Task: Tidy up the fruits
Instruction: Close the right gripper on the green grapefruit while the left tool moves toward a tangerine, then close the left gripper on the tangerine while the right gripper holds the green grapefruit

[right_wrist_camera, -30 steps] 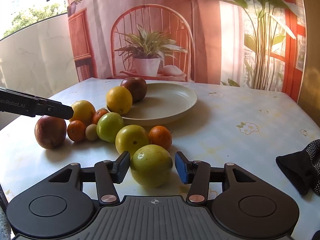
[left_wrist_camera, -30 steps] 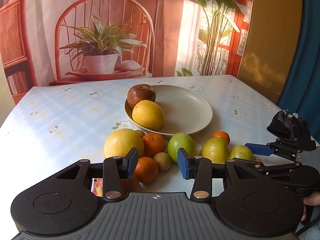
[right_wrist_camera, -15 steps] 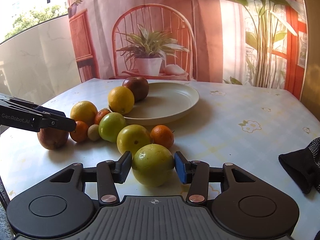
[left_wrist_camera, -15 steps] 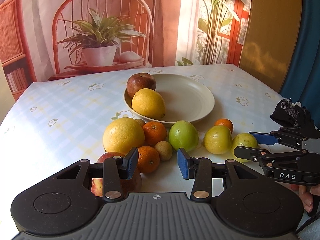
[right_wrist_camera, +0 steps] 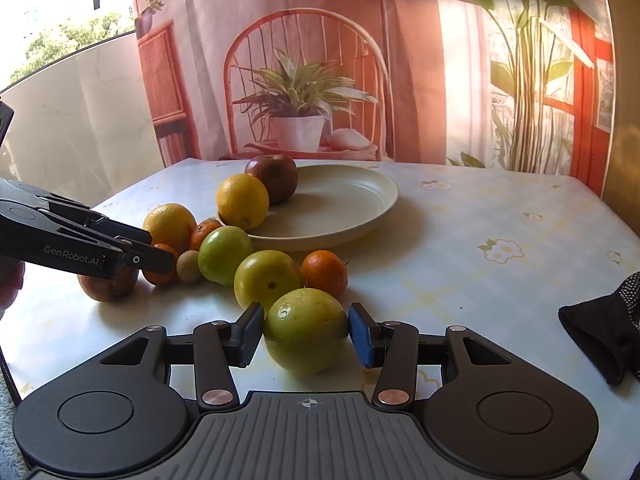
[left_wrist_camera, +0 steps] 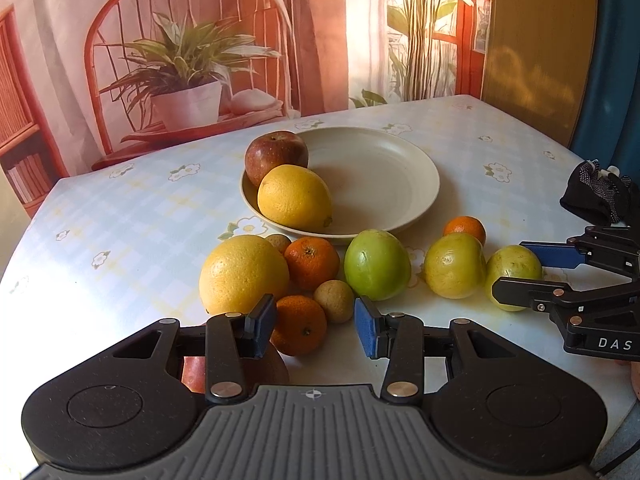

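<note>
Task stage, judged from layout: early. Two fruits lie in the cream plate (left_wrist_camera: 400,196): a dark red apple (left_wrist_camera: 277,156) at its back left rim and a yellow citrus (left_wrist_camera: 294,197) in front of it, touching. The rest sit on the table (left_wrist_camera: 120,220) in front of the plate.

Loose fruit, left to right in the left wrist view:
- red apple (left_wrist_camera: 192,372), mostly hidden under the left gripper (left_wrist_camera: 315,327), whose jaws stand apart with nothing clamped; a small orange (left_wrist_camera: 300,330) lies just beyond the gap
- large yellow grapefruit (left_wrist_camera: 243,274)
- mandarin (left_wrist_camera: 312,262), with a small tan fruit (left_wrist_camera: 334,301) in front
- green apple (left_wrist_camera: 377,265)
- yellow-green fruit (left_wrist_camera: 454,266), mandarin (left_wrist_camera: 465,229) behind it
- yellow-green fruit (right_wrist_camera: 305,330), smooth, lightly speckled, resting on the table; the right gripper (right_wrist_camera: 306,334) is clamped on it, pads against both flanks.

Likely next: lift to plate. Round skin may slip.
</note>
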